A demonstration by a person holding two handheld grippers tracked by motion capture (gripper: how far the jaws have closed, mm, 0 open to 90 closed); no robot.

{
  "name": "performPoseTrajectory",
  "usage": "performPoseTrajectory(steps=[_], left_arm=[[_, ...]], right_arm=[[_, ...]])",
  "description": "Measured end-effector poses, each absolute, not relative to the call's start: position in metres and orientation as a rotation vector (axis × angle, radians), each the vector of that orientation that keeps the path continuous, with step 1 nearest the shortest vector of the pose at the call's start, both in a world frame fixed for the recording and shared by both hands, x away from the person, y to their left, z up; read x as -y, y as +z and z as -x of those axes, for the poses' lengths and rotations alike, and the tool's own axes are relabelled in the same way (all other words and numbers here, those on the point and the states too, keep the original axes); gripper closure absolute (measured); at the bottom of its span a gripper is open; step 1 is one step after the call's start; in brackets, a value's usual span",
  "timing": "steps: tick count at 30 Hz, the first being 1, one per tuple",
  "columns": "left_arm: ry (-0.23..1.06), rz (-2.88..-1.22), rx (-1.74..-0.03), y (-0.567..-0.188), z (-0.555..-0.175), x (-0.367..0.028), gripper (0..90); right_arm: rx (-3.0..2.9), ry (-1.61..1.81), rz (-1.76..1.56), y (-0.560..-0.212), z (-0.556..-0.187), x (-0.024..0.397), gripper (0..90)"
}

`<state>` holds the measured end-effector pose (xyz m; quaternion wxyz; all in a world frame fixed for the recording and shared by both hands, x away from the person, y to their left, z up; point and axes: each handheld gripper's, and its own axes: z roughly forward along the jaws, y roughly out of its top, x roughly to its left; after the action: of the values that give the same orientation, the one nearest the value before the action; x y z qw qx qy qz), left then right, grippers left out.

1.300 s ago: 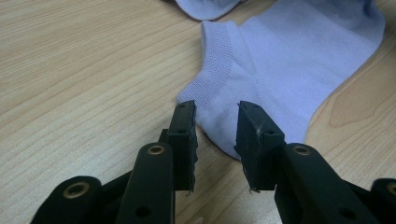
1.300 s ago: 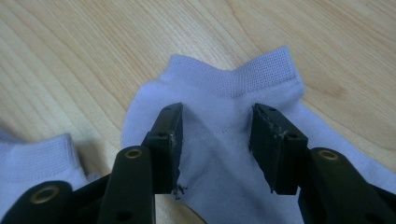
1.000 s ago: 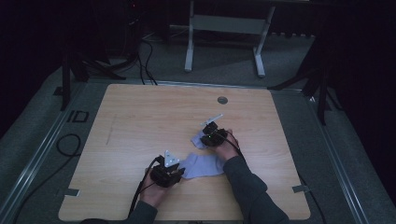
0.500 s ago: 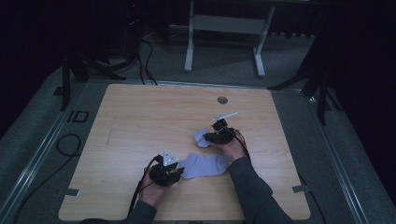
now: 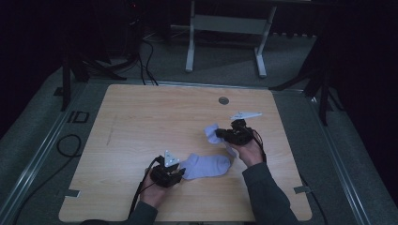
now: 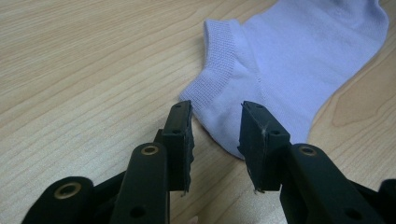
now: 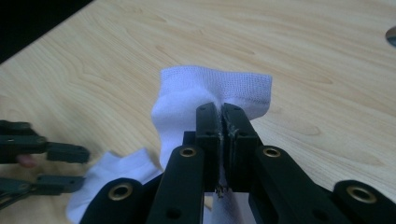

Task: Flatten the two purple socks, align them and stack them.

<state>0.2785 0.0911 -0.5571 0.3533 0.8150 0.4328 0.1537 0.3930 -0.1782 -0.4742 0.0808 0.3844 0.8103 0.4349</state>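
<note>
A pale lilac ankle sock (image 5: 206, 165) lies flat on the wooden table (image 5: 141, 122) near the front. My left gripper (image 5: 179, 172) is just left of its cuff. The left gripper view has the left gripper (image 6: 215, 121) open, its jaws astride the cuff edge of this flat sock (image 6: 289, 56) with a gap on each side. A second sock (image 5: 213, 133) hangs from my right gripper (image 5: 224, 136), farther back and to the right. In the right gripper view the right gripper (image 7: 220, 112) is shut on the held sock (image 7: 187, 93). The flat sock (image 7: 116, 175) and left gripper (image 7: 85, 168) lie beyond.
A round grey grommet (image 5: 224, 100) is set into the table toward the back. A white metal stand (image 5: 225, 23) and black cables (image 5: 145, 51) are on the floor behind the table. A cable loop (image 5: 70, 143) lies left of the table.
The right gripper has carried its sock back and to the right, pulling it off the flat sock. The left gripper has stayed at the flat sock's cuff.
</note>
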Motion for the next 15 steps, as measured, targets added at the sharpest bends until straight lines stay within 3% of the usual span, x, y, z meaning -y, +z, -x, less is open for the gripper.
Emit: performPoseTrajectory(steps=[15], left_arm=[[0.396,-2.107,-1.116,-0.558,-0.278,-0.09,64.0]], right_arm=[[-2.342,1.406,-1.07,-0.449,-0.357,0.194,85.7]])
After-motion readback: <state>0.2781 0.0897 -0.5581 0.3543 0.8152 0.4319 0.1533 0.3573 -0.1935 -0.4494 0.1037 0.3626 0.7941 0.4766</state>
